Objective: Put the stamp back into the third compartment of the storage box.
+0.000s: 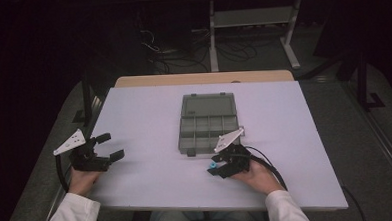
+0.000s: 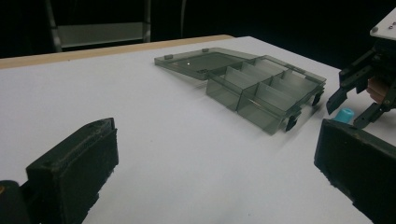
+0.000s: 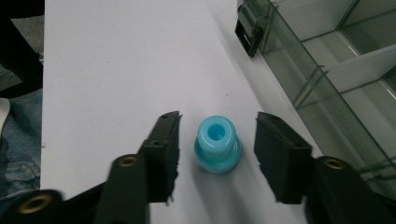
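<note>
right gripper (image 3: 215, 140) jaws parted around blue cap (image 3: 217, 144), not touching, left gripper (image 2: 215, 172) wide open

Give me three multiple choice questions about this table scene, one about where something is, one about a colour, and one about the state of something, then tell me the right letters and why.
1. Where does the small knob-shaped piece stand?
A. inside a compartment of the box
B. on the white table between the right gripper's jaws
C. on the box's lid

2. What colour is that piece?
A. red
B. yellow
C. light blue

3. What state is the grey compartment box in?
A. open, lid laid back flat
B. closed and latched
C. tipped on its side

Answers:
1 B, since the right gripper view shows it on the table with a jaw of the right gripper on either side, neither touching it.
2 C, as it is light blue in all three views.
3 A, because the left gripper view shows the lid flat on the table behind the exposed compartments.
</note>
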Motion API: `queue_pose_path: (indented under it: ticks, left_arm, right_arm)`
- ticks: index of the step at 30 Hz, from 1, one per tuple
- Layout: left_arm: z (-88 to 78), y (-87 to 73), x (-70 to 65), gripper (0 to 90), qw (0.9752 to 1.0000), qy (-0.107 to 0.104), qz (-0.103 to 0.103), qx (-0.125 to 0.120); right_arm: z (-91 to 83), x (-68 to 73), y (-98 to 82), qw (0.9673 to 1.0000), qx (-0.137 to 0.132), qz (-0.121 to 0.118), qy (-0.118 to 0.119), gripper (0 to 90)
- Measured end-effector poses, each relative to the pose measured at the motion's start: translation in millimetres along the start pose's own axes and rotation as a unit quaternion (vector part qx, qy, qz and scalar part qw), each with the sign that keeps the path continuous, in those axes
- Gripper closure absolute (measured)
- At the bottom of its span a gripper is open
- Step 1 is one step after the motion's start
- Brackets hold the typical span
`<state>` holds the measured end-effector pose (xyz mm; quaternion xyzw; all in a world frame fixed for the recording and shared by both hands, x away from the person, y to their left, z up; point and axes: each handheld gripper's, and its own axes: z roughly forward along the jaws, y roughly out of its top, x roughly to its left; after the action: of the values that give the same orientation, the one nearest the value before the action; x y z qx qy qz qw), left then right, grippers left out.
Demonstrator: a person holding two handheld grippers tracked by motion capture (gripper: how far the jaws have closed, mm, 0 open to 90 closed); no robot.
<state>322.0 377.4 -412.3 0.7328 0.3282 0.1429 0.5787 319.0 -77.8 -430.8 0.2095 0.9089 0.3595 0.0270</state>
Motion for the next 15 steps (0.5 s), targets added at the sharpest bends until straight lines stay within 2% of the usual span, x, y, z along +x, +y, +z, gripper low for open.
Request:
queue_pose_path:
  ticks: [2, 5, 15]
  left_arm:
    - [0.1, -0.1, -0.1, 0.0, 1.0000, 0.000, 0.000, -0.001]
    - [0.0, 0.0, -0.1, 0.0, 1.0000, 0.000, 0.000, 0.000]
    - [0.1, 0.0, 0.0, 0.0, 1.0000, 0.000, 0.000, -0.001]
  right_arm:
    - [-0.4, -0.1, 0.1, 1.0000, 0.000, 0.001, 0.001, 57.9]
    - [-1.4, -1.2, 0.0, 1.0000, -0.002, 0.006, 0.003, 69.9]
    - [-7.2, -0.8, 3.0, 0.9999, -0.010, 0.008, 0.007, 71.3]
